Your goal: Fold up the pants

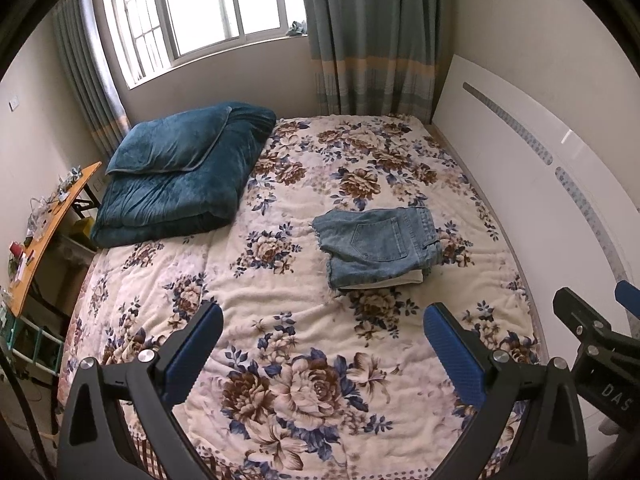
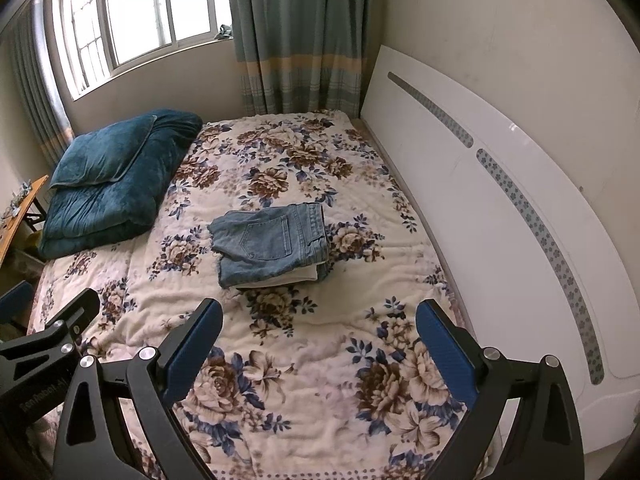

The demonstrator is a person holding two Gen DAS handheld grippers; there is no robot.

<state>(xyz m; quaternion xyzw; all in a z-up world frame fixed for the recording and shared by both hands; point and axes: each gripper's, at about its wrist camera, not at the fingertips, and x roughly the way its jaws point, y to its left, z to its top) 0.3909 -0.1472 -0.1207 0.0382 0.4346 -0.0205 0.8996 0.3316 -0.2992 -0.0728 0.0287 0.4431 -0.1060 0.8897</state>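
Blue denim pants lie folded into a small stack on the floral bedspread, back pocket up, with a pale layer showing under the near edge. They also show in the right wrist view. My left gripper is open and empty, held above the bed well short of the pants. My right gripper is open and empty too, hovering near the same spot; part of it shows at the right edge of the left wrist view.
A folded teal blanket with a pillow sits at the far left of the bed. A white headboard runs along the right side. A cluttered wooden desk stands left of the bed. Window and curtains are behind.
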